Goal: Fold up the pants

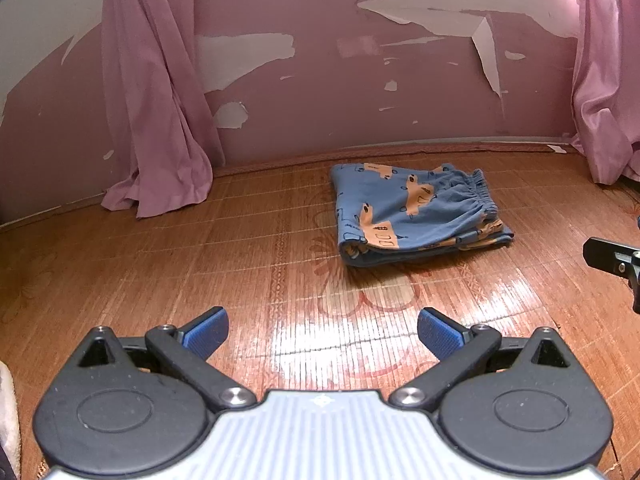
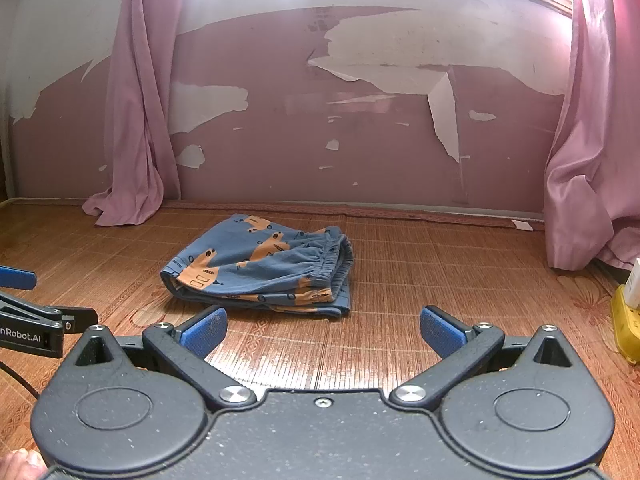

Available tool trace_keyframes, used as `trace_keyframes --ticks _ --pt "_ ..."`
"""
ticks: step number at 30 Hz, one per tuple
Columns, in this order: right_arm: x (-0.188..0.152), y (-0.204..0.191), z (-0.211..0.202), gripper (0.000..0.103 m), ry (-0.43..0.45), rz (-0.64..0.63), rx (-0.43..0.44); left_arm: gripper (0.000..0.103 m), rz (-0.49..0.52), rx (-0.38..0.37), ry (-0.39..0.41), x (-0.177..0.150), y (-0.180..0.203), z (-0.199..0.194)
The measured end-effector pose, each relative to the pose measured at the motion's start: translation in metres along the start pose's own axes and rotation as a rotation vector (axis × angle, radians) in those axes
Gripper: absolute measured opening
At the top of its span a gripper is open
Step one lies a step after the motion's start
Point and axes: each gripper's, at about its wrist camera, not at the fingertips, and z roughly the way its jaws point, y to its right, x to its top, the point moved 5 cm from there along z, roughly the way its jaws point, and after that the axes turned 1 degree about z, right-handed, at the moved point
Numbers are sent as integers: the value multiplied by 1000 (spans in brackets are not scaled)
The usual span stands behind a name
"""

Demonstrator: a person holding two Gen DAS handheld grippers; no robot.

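Note:
Blue pants [image 1: 416, 216] with orange vehicle prints lie folded into a compact stack on the woven mat, elastic waistband to the right. In the right wrist view the same pants [image 2: 264, 270] rest just beyond the fingers. My left gripper [image 1: 322, 334] is open, well short of the pants, nothing between its blue pads. My right gripper [image 2: 323, 332] is open too, close in front of the folded stack and apart from it. Part of the right gripper's black frame shows at the right edge of the left wrist view, and the left gripper's finger [image 2: 18, 278] shows at the left edge of the right wrist view.
The brown bamboo mat [image 1: 200, 272] stretches to a peeling pink wall. Pink curtains [image 1: 156, 120] hang at the left and another curtain [image 2: 592, 140] at the right, both pooling on the mat. A yellow object [image 2: 626, 320] sits at the far right edge.

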Motion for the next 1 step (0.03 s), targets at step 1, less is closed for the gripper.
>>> trace_keyframes --ticks 1 --pt "0 0 0 102 1 0 0 103 1 1 -1 0 0 0"
